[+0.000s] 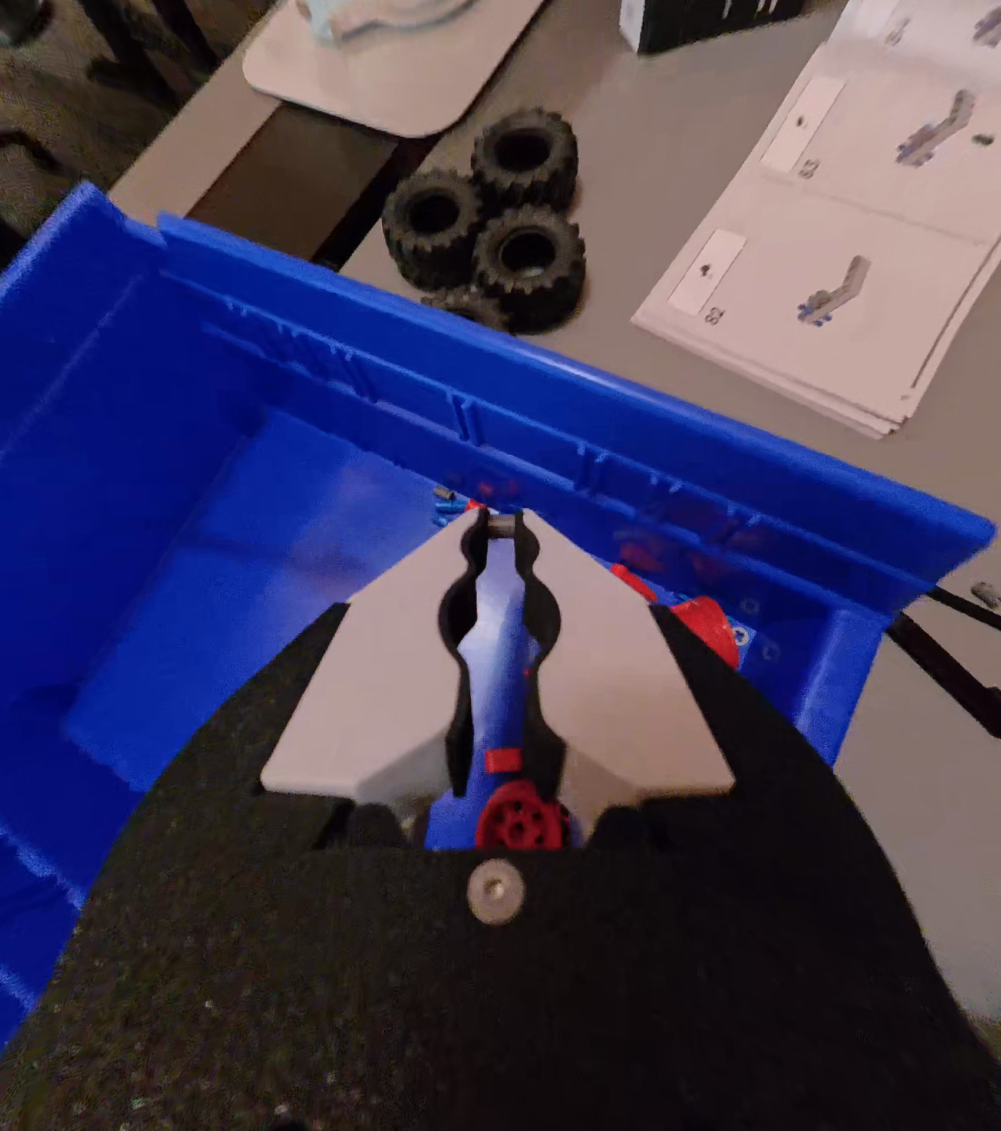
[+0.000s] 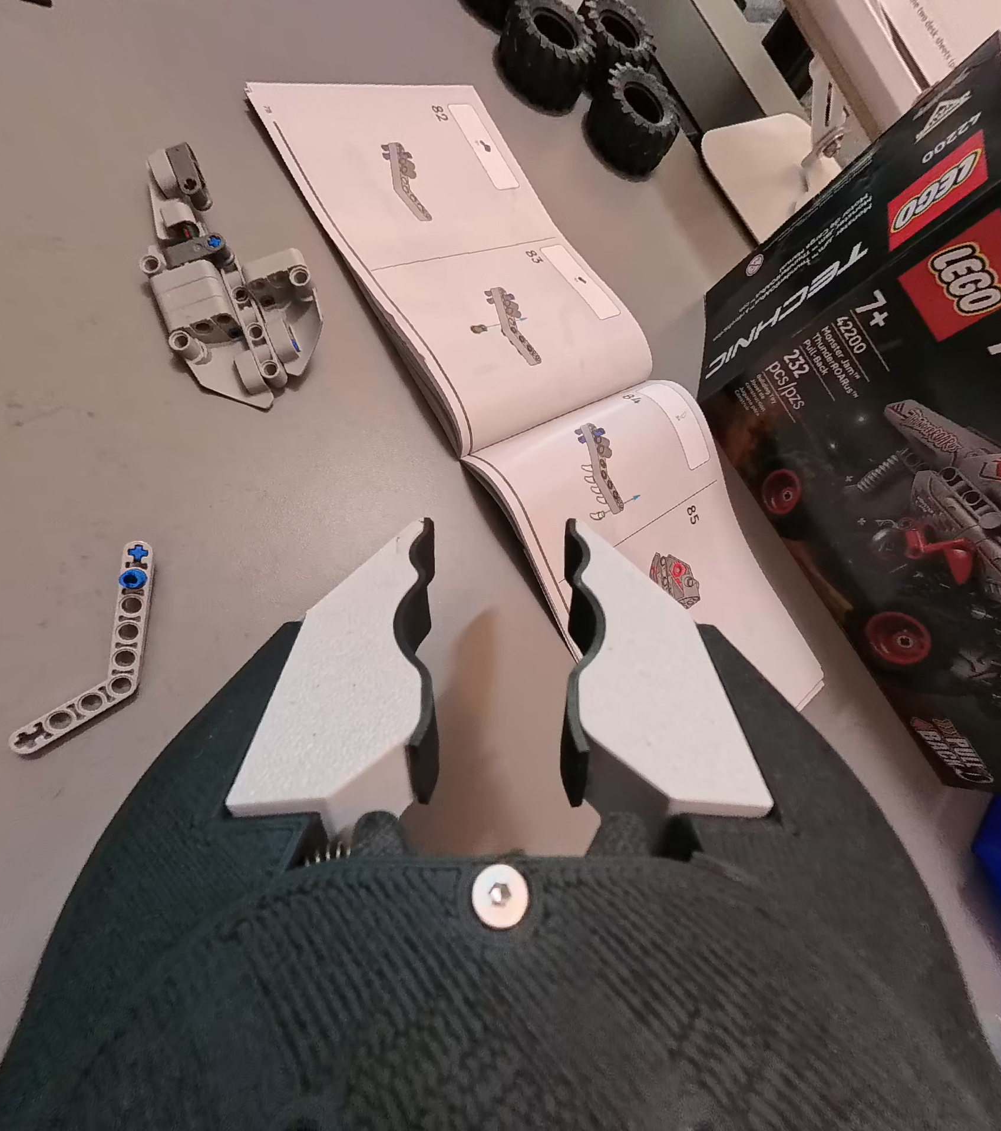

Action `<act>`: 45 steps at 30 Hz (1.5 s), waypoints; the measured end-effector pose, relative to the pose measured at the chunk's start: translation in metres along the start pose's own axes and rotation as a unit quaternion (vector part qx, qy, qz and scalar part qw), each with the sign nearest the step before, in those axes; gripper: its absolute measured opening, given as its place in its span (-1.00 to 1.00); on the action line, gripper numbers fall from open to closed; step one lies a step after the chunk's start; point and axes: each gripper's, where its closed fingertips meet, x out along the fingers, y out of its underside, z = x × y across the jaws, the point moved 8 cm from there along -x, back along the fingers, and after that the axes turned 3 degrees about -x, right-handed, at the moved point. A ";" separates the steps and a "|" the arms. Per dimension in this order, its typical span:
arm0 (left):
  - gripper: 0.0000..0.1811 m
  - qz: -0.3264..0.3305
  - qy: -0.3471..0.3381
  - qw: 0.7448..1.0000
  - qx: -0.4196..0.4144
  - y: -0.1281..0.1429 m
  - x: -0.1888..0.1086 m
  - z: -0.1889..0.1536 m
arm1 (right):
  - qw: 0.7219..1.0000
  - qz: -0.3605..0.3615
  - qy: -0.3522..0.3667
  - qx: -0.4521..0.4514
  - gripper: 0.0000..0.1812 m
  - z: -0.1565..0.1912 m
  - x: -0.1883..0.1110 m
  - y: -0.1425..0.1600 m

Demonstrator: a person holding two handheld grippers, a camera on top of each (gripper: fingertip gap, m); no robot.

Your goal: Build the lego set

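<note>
My left gripper (image 1: pixel 501 525) is inside the blue bin (image 1: pixel 730 440), shut on a small grey cylindrical lego piece (image 1: pixel 502 526) held crosswise between the fingertips. Small blue and red pieces (image 1: pixel 455 508) lie on the bin floor just behind it, and more red parts (image 1: pixel 703 618) lie to the right. My right gripper (image 2: pixel 498 535) is open and empty above the grey table, at the edge of the open instruction booklet (image 2: pixel 485 294). A bent grey beam with blue pins (image 2: pixel 112 649) lies to its left, and a grey partial assembly (image 2: pixel 222 300) lies farther back.
Several black tyres (image 1: pixel 498 214) stand beyond the bin; they also show in the right wrist view (image 2: pixel 596 67). The set's black box (image 2: pixel 914 428) stands at the right. Black axles (image 1: pixel 963 667) lie right of the bin. A pale pad (image 1: pixel 400 79) sits at the back.
</note>
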 end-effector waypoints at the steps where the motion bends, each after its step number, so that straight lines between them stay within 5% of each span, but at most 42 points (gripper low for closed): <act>1: -0.94 -0.016 0.004 1.000 0.005 -0.001 -0.005 0.001 | 1.000 -0.001 0.000 0.000 -0.55 0.000 0.000 0.000; 3: -0.94 -0.044 0.013 0.999 0.004 -0.004 -0.016 0.001 | 1.000 -0.001 -0.001 -0.001 -0.55 0.001 0.000 0.000; 7: -0.94 -0.203 0.083 0.971 0.098 -0.037 -0.045 -0.026 | 1.000 -0.002 0.002 0.000 -0.55 0.000 0.000 0.001; 10: -0.94 -0.236 0.137 0.949 0.158 -0.060 -0.048 -0.056 | 1.000 -0.003 0.002 -0.001 -0.55 -0.001 0.001 0.000; 13: -0.94 -0.164 0.172 0.952 0.193 -0.087 -0.020 -0.101 | 1.000 -0.003 0.003 -0.001 -0.55 0.000 0.001 -0.001; 16: -0.95 -0.089 0.195 0.959 0.187 -0.117 0.040 -0.172 | 1.000 0.007 0.014 0.011 -0.56 -0.003 0.002 0.003; 20: -0.95 -0.016 0.228 0.954 0.193 -0.115 0.107 -0.255 | 0.999 0.010 0.027 0.022 -0.56 -0.005 -0.001 0.008; 24: -0.94 0.058 0.208 0.955 0.201 -0.098 0.137 -0.277 | 0.999 0.017 0.026 0.027 -0.56 -0.002 -0.006 0.018; 27: -0.73 0.078 0.203 0.953 0.209 -0.093 0.142 -0.283 | 0.999 0.018 0.024 0.035 -0.56 -0.002 -0.007 0.024; 32: -0.70 0.067 0.196 0.960 0.190 -0.103 0.114 -0.261 | 0.999 0.020 0.020 0.038 -0.56 -0.003 -0.001 0.025; 37: -0.81 0.002 0.030 0.996 0.086 -0.118 0.003 -0.148 | 0.999 0.020 0.027 0.032 -0.56 -0.004 -0.002 0.023; 41: -0.84 0.110 -0.138 0.983 -0.048 -0.045 -0.081 -0.052 | 0.999 0.013 0.036 0.022 -0.56 -0.007 -0.003 0.015; 45: -0.83 0.233 -0.102 0.954 -0.157 0.024 -0.089 -0.022 | 0.999 0.007 0.035 0.013 -0.56 -0.008 0.004 0.006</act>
